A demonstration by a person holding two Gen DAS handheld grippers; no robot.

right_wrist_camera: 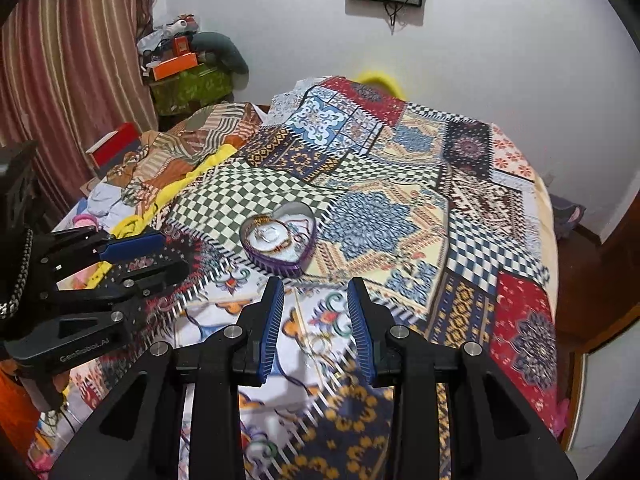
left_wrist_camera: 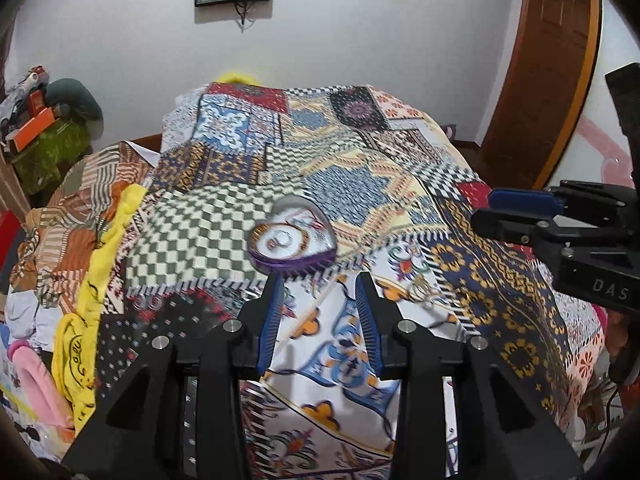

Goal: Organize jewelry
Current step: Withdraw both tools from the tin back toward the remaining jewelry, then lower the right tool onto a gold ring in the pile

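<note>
Bed (right_wrist_camera: pixel 472 208): covered by a patchwork spread, the working surface; a heap of clothes (right_wrist_camera: pixel 132 184) lies along its left side, clear of the work.

Left gripper (left_wrist_camera: pixel 320 282): held low over the near part of the spread, jaws spread with nothing between them, aimed at the box just beyond its tips. Probably poised to steady or receive.

Right gripper (right_wrist_camera: pixel 316 288): likewise low and near, jaws spread and empty, with loose jewellery under it. My guess is that it is the picking hand.

Box (right_wrist_camera: pixel 280 242): heart-shaped tin, purple ribbed wall, pale lining, lid off, sitting flat mid-bed just beyond both grippers. Its long axis runs near-left to far-right; the two lobes lie to the far right, the point toward the near left. Open side up, so pieces can be dropped in.

Contents: bangles (right_wrist_camera: pixel 276 240) and rings, already inside, lying flat.

Loose pieces (left_wrist_camera: pixel 420 290): thin gold rings or hoops on the spread, near right of the box, not yet stowed. Exact kind too blurred to tell.
</note>
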